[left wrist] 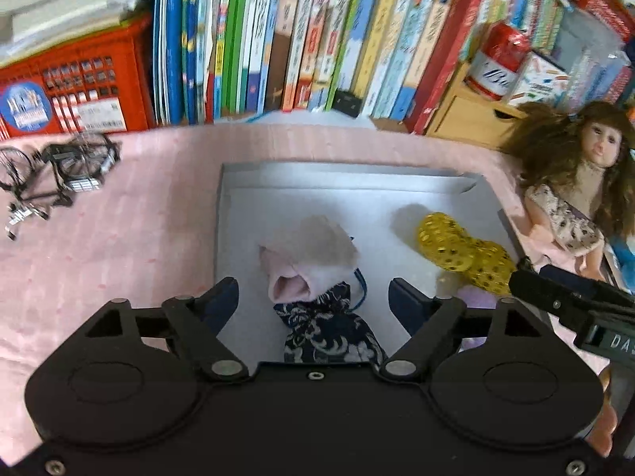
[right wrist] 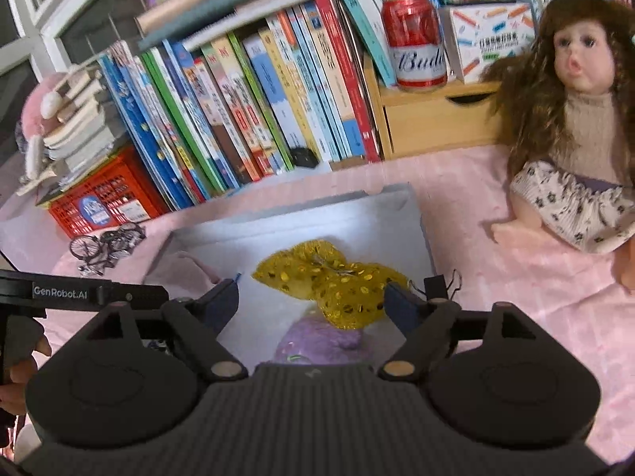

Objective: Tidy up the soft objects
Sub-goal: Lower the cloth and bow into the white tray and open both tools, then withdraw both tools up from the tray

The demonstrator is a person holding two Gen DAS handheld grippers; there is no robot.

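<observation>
A shallow grey tray (left wrist: 238, 206) lies on the pink cloth. In it are a pink fuzzy pouch (left wrist: 309, 261), a dark blue patterned pouch (left wrist: 329, 333), a yellow sequined pouch (left wrist: 464, 254) and a purple pouch (right wrist: 321, 341). My left gripper (left wrist: 313, 297) is open and empty, its fingers on either side of the pink and blue pouches. My right gripper (right wrist: 313, 297) is open and empty above the yellow pouch (right wrist: 337, 277) and the purple pouch. The tray also shows in the right wrist view (right wrist: 278, 222).
A doll (right wrist: 575, 119) sits on the cloth right of the tray. A small metal bicycle model (left wrist: 51, 174) lies to the left. A row of books (left wrist: 301, 35), a red crate (left wrist: 75, 91), a wooden drawer box (right wrist: 432, 119) and a red can (right wrist: 416, 43) stand behind.
</observation>
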